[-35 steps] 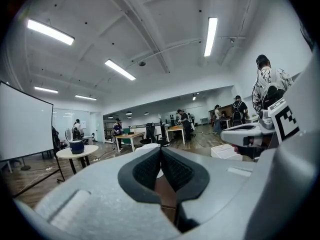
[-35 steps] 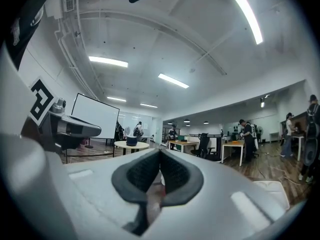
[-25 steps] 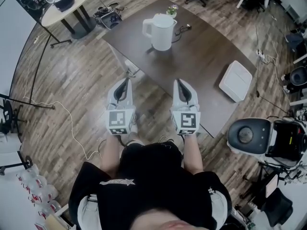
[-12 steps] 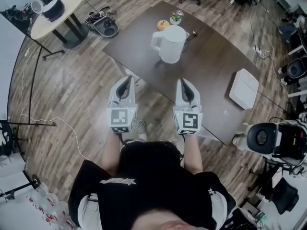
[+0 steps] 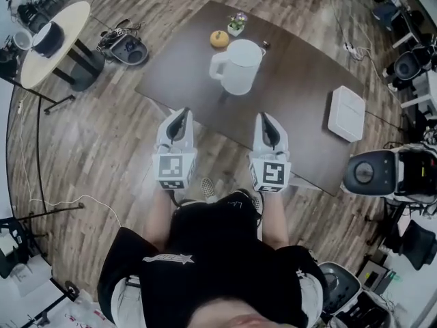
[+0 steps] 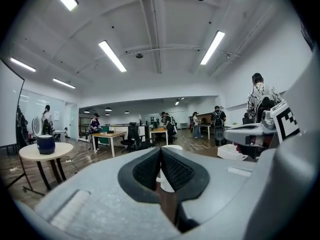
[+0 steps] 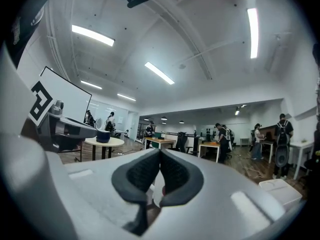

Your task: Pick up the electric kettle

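Open office, dark surface (image 5: 300, 115) in front of me. The kettle (image 5: 239, 67) stands upright mid-surface, handle on the left, well apart from both tongs. Left tongs (image 5: 181, 115) and right tongs (image 5: 263, 118) are both closed and empty. Risk: going in closed, I'd shove or tip it. The smooth body could also slip, so I'd take the handle.

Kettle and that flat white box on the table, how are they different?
The kettle stands tall and round, with a handle on its side; the box lies flat and is square. The kettle stands toward the middle of the table, while the box lies near its right end. Both are white, and both rest on the same dark table.
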`<state>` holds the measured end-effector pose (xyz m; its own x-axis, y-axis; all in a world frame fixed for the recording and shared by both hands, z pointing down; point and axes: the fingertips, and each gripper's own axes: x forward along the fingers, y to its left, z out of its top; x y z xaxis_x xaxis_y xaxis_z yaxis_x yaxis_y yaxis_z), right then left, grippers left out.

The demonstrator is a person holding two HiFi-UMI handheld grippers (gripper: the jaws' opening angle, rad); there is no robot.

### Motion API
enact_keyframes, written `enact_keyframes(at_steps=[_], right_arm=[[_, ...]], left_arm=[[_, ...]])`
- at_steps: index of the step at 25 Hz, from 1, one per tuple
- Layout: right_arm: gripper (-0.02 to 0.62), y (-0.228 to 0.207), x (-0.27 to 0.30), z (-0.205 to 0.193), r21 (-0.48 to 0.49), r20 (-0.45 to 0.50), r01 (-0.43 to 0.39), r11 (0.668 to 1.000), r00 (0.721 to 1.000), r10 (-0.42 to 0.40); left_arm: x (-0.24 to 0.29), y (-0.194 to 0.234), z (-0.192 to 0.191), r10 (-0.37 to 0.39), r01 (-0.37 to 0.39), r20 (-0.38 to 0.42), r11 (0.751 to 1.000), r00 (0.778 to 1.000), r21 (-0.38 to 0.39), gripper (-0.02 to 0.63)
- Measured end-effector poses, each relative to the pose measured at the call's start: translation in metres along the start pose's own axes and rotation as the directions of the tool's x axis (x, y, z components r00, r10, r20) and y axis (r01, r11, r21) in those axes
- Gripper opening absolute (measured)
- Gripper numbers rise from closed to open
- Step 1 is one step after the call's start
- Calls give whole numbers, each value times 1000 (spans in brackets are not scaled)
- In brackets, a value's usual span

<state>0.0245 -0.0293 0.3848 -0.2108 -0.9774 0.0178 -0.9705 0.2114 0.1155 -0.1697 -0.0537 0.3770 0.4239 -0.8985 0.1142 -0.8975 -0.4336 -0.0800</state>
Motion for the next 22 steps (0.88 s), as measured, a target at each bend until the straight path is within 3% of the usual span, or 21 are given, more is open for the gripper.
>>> enact_keyframes(at_steps=[10, 22], right_arm=[[5, -30, 13, -25, -14, -72, 79, 997, 994, -79], [5, -81, 92, -70, 18, -134, 41, 999, 990, -38]], left_arm=[[48, -11, -18, -78, 78, -25, 997, 997, -6, 11], [139, -9, -50, -47, 45, -109, 999, 993, -24, 11]])
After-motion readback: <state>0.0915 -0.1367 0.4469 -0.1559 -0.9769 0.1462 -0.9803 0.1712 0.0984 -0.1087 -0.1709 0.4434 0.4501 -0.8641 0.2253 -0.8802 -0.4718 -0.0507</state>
